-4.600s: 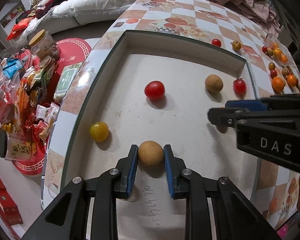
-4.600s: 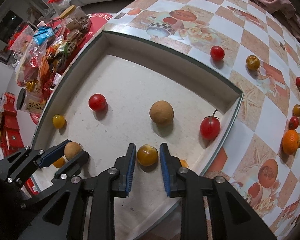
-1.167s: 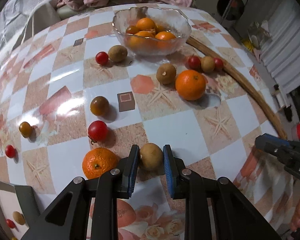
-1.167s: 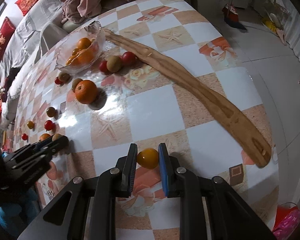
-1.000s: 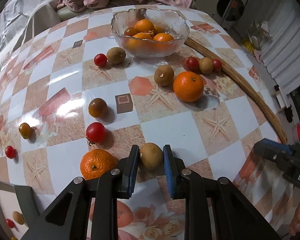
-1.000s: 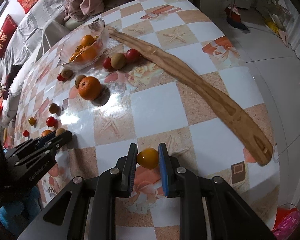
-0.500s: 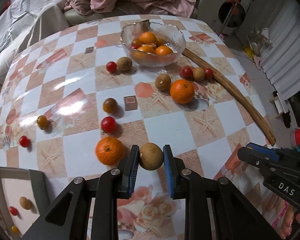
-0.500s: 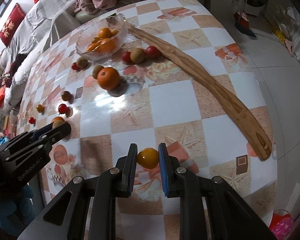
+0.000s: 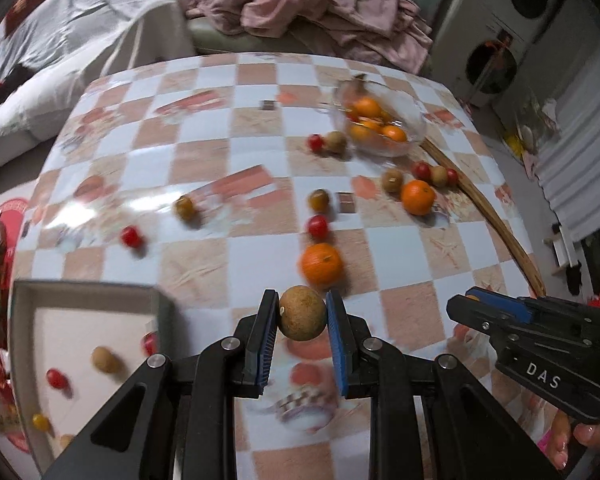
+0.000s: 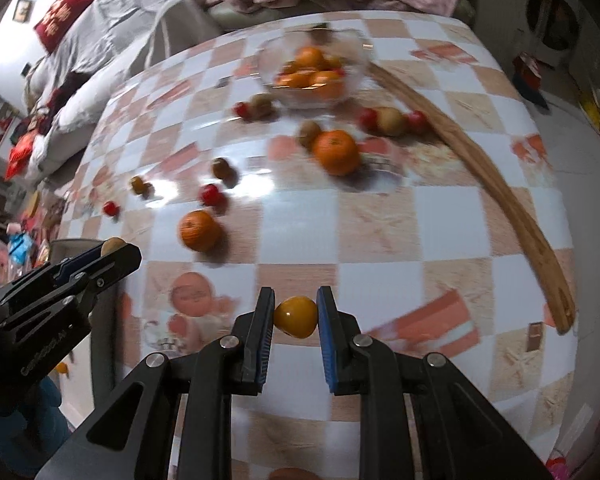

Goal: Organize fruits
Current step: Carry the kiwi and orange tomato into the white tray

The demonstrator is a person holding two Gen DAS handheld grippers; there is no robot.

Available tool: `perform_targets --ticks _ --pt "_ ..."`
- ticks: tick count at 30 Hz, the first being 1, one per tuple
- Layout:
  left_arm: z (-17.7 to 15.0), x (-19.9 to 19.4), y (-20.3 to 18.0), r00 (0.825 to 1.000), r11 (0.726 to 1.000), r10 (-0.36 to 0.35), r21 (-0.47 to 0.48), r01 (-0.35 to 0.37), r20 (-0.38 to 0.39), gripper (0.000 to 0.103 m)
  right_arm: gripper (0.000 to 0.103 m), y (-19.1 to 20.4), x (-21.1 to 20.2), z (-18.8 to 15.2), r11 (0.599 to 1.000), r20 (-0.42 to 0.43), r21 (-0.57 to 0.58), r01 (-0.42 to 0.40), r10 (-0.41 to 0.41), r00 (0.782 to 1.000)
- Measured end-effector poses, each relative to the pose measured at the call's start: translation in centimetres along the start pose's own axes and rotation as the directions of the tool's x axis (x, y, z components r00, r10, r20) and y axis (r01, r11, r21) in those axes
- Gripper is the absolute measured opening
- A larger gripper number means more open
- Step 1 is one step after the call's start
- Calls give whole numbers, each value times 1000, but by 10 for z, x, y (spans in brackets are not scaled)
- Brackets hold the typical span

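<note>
Each gripper carries one fruit clear above the surface, the left gripper clenched on a brown fruit and the right gripper on a yellow tomato, likely to sort both among the loose fruit.

Left black two-finger gripper with blue pads: jaws clamped on a round brown fruit, carried above the table. Right black two-finger gripper with blue pads: jaws pinching a small yellow-orange tomato, also airborne. Right sits just beside left, slightly ahead. Bare fingertips visible under right gripper's body.
</note>
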State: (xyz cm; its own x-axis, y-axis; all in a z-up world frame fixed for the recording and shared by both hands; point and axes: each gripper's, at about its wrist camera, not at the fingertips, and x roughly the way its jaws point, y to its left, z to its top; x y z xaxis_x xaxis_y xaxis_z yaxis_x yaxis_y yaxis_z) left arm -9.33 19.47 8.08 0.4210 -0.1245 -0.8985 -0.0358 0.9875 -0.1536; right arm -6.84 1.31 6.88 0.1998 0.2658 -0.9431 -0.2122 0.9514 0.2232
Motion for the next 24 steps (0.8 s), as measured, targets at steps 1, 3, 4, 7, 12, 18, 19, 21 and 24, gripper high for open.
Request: perform_targets --ticks 1,3,4,7,12,18,19,21,24 --pt "-3 -3 6 1000 1000 4 -10 -4 3 26 23 7 1 0 1000 -2 -12 -4 4 1000" --pt "-9 -10 22 1000 999 16 -39 -15 8 26 23 20 3 0 999 -7 -34 -13 12 1000" --pt "-12 -13 28 1000 999 22 -49 -21 9 26 23 30 4 0 999 -10 -49 -19 19 1000" --pt "-23 -22 49 999 995 42 -88 -40 11 26 23 52 7 0 996 -20 -87 -35 34 999" --pt "-49 -39 84 997 984 77 -159 -75 7 26 23 87 12 -2 987 -36 -146 -61 56 998" --pt "-88 -60 123 992 963 122 -238 -122 -15 26 23 131 18 -8 971 -60 -216 -99 88 994" --pt "-94 -63 128 992 959 128 -251 -129 -20 26 23 140 19 -9 967 -67 -231 -109 95 993" --pt "-105 -68 137 990 952 138 -274 -140 -28 26 23 156 22 -14 959 -81 -257 -124 107 991" --pt "-124 -72 149 987 941 155 -297 -162 -46 26 23 179 27 -21 944 -104 -295 -150 124 987"
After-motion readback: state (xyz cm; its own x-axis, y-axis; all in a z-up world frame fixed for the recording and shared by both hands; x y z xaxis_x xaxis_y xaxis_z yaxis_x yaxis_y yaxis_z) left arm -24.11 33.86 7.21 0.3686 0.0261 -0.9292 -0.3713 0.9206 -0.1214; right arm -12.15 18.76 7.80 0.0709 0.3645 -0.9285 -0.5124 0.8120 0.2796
